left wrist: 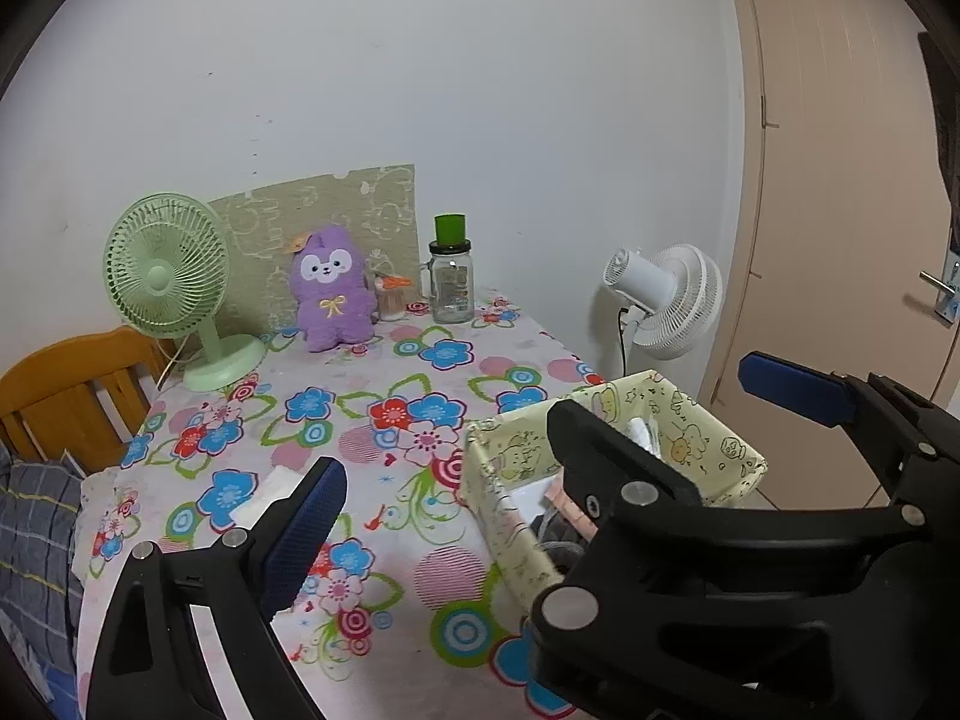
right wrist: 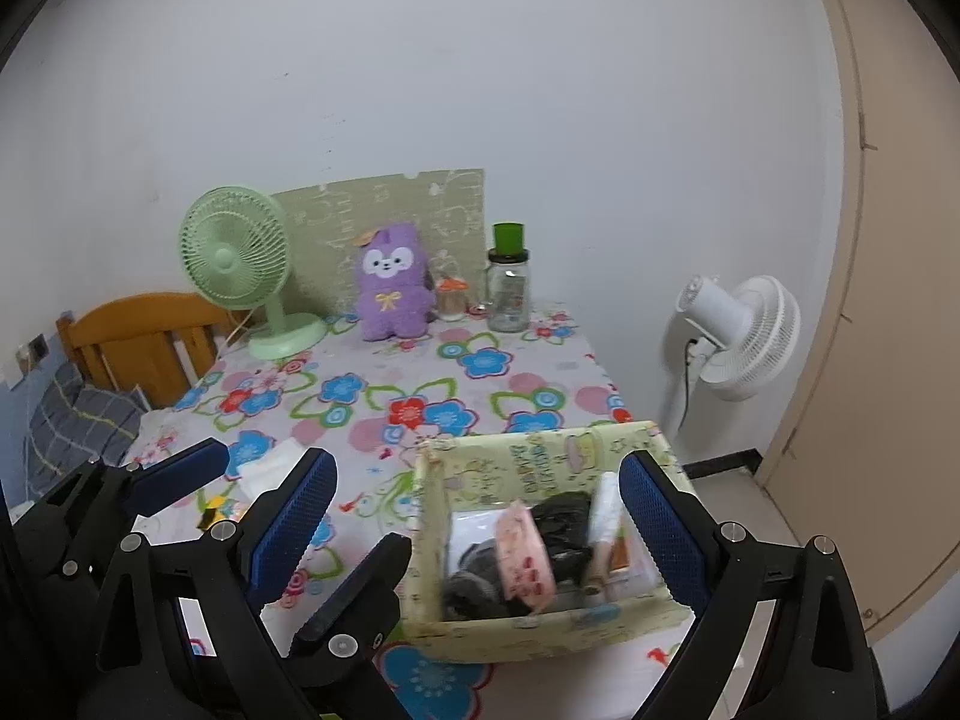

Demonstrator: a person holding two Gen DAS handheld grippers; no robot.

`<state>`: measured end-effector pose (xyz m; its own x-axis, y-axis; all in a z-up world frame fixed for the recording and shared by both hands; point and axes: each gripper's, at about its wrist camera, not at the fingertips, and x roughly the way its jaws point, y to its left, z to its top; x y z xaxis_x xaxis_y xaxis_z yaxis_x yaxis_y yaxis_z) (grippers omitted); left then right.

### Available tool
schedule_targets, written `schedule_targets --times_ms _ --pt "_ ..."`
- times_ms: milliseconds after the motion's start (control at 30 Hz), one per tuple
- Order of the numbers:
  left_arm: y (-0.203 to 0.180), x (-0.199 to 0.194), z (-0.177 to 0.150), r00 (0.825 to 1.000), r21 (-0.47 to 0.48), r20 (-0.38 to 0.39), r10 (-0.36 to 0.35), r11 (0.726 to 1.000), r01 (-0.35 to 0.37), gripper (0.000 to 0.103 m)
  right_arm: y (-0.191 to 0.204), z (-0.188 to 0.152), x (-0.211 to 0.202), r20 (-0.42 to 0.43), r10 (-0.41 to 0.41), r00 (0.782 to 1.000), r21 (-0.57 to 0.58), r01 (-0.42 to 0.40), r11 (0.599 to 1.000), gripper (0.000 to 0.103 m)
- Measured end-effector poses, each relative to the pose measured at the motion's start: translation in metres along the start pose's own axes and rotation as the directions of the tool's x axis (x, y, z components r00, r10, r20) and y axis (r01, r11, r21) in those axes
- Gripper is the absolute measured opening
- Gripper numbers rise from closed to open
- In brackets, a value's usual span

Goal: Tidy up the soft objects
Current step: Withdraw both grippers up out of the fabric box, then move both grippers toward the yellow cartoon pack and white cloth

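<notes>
A pale yellow cartoon-print storage box (right wrist: 540,462) stands at the table's front right corner; it also shows in the left wrist view (left wrist: 708,438). Inside it lie a pink patterned pouch (right wrist: 525,558), dark soft items (right wrist: 564,519) and a white roll (right wrist: 603,510). A purple plush toy (left wrist: 330,291) sits upright at the back of the table, also in the right wrist view (right wrist: 393,285). A white soft item (right wrist: 270,468) lies at the front left. My right gripper (right wrist: 474,522) is open above the box. My left gripper (right wrist: 258,498) is open and empty, left of the box.
A green desk fan (left wrist: 165,282), a glass jar with a green lid (left wrist: 451,276) and a small jar (left wrist: 390,297) stand along the back. A white floor fan (left wrist: 666,300) and a door (left wrist: 840,240) are to the right. A wooden bed frame (left wrist: 72,384) is at left.
</notes>
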<state>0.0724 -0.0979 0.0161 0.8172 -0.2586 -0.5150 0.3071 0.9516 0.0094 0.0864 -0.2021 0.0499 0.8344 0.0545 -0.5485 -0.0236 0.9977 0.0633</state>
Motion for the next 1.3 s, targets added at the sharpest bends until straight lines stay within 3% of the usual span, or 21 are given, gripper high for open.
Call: schedule_targets --times_ms 200,333,733,1300 --pt "0.024 -0.005 -0.003 1.000 -0.023 -0.005 0.017 1.000 -0.017 0.095 0.025 0.001 0.005 -0.019 -0.011 1.000 0.015 0.011 1.000 0.097" --pt "0.041 -0.007 -0.007 0.999 -0.040 -0.002 0.033 0.999 -0.034 0.095 0.041 0.001 0.014 -0.049 0.028 0.998 0.023 -0.027 0.999 0.097" --pt "0.088 -0.005 -0.012 0.995 -0.076 -0.016 0.093 0.993 -0.094 0.095 0.089 0.004 0.033 -0.029 0.066 0.997 -0.009 -0.067 0.998 0.097" --pt "0.134 0.031 -0.031 0.981 -0.077 -0.091 0.172 0.981 -0.180 0.095 0.126 -0.007 0.095 -0.116 0.107 0.988 -0.013 -0.109 0.994 0.097"
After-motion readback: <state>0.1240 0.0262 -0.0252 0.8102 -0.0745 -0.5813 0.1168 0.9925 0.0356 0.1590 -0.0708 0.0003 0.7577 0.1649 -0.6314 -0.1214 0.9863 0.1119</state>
